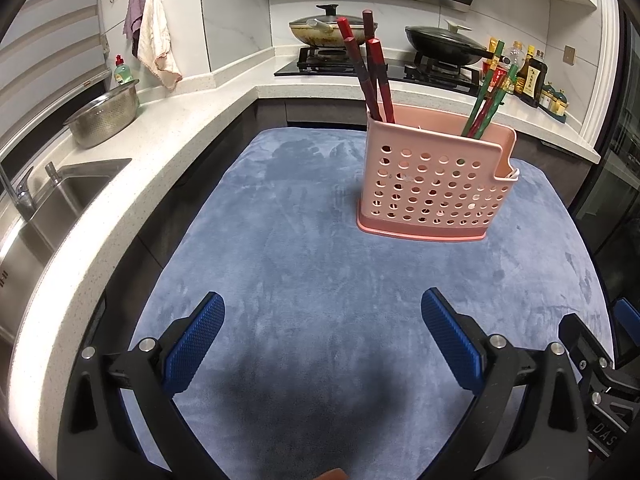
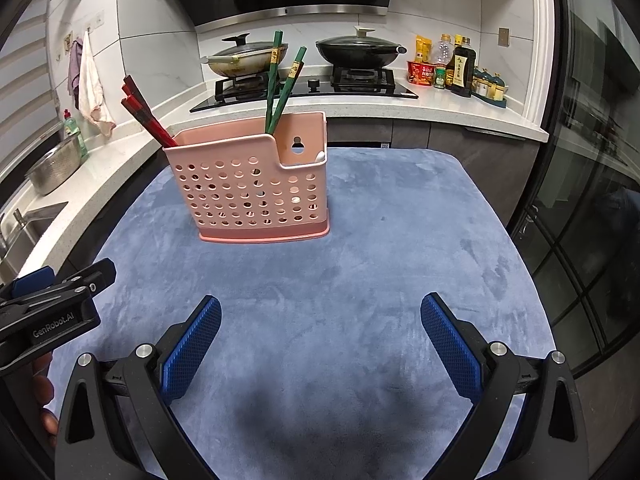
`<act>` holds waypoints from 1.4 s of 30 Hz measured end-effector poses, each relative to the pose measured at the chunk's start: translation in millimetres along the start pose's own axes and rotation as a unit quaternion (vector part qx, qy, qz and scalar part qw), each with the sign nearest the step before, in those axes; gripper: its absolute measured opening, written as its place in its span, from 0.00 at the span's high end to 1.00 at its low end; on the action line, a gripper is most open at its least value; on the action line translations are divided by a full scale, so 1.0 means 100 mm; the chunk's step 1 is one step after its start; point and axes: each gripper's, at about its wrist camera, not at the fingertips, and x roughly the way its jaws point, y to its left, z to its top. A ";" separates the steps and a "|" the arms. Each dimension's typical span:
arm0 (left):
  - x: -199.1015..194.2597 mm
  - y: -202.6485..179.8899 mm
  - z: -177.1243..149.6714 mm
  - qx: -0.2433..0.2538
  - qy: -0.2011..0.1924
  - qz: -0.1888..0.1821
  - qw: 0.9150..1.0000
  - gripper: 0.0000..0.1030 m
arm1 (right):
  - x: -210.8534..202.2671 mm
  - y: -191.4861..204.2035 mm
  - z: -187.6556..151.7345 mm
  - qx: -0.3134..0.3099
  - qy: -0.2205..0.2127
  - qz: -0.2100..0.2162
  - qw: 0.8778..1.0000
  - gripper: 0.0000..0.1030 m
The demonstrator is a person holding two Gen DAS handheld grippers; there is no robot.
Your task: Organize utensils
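Observation:
A pink perforated utensil holder [image 1: 434,184] [image 2: 256,188] stands upright on the blue cloth [image 1: 312,264] [image 2: 360,264]. Red chopsticks [image 1: 370,72] [image 2: 146,114] lean out of its left compartment. Green chopsticks [image 1: 486,96] [image 2: 280,88] stand in its right part. A small white utensil tip [image 2: 320,156] shows in the low side pocket. My left gripper [image 1: 322,314] is open and empty, well short of the holder. My right gripper [image 2: 320,316] is open and empty, also short of the holder. The left gripper also shows at the left edge of the right wrist view [image 2: 52,300].
A white counter [image 1: 120,184] with a sink [image 1: 48,208] and a steel colander [image 1: 104,116] runs along the left. A stove with two lidded pans [image 2: 304,54] is behind. Sauce bottles [image 2: 452,66] stand at the back right. A glass door [image 2: 592,200] is on the right.

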 end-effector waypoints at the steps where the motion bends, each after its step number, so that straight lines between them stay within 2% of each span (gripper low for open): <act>1: 0.00 0.00 0.00 0.000 0.000 0.000 1.000 0.08 | 0.00 0.00 0.00 0.000 0.000 0.000 1.000 0.06; 21: -0.06 -0.05 0.02 0.015 -0.011 -0.004 1.000 0.08 | 0.00 0.01 0.00 -0.002 0.001 -0.001 1.000 0.06; 28: -0.07 -0.05 0.02 0.003 -0.010 -0.008 1.000 0.08 | 0.00 0.01 0.00 -0.002 0.000 -0.001 1.000 0.06; 42: -0.05 -0.06 0.05 0.017 -0.014 0.004 1.000 0.08 | -0.01 0.00 0.00 -0.004 0.000 -0.002 1.000 0.06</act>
